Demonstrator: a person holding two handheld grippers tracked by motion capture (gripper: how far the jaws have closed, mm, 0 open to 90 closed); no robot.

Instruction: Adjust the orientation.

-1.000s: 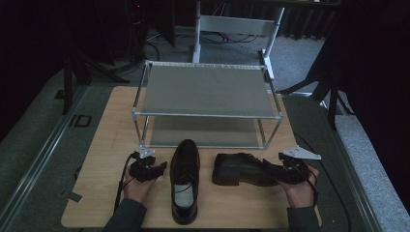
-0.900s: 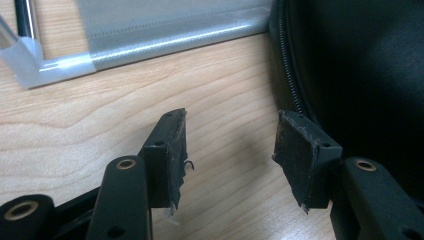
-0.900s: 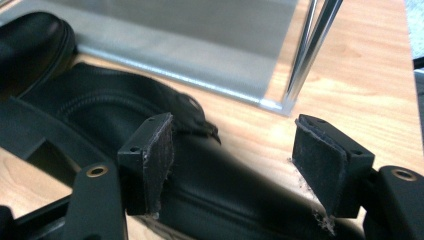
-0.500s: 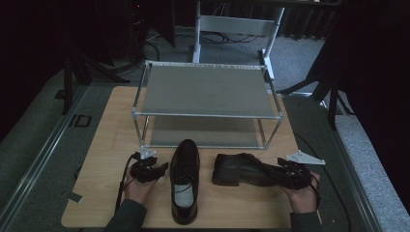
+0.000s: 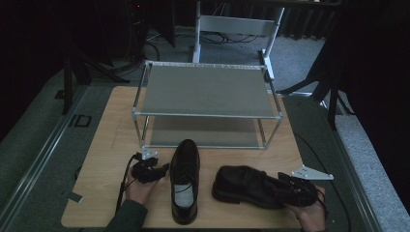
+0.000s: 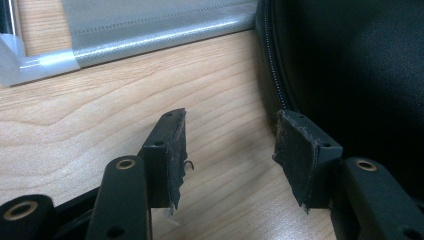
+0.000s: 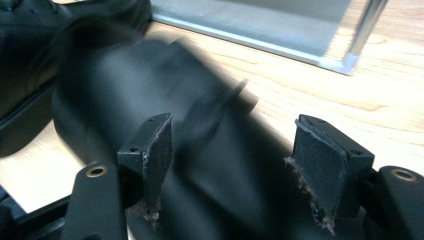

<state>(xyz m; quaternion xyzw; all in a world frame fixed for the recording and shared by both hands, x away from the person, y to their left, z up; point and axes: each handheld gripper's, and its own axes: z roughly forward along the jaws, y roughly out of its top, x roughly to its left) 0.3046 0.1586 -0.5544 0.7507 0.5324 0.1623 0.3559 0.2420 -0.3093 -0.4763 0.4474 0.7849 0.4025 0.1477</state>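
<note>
Straddling side-lying shoe (image 5: 244, 185): right gripper (image 5: 290, 186), jaws apart, apparently not gripping yet; seat deeper before squeezing. Left gripper (image 5: 157, 170) released beside upright shoe (image 5: 185, 181).

In the right gripper view the shoe (image 7: 200, 165) is showing blurred between the jaws; in the left gripper view another shoe (image 6: 350, 65) is being cut off by the edge.

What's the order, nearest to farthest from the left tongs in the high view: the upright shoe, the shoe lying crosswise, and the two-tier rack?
1. Upright black shoe, right beside the left tongs, toe pointing at the rack.
2. Two-tier rack, behind, toward the table's far edge.
3. Crosswise black shoe, off to the right, with the right tongs at its heel end.
</note>
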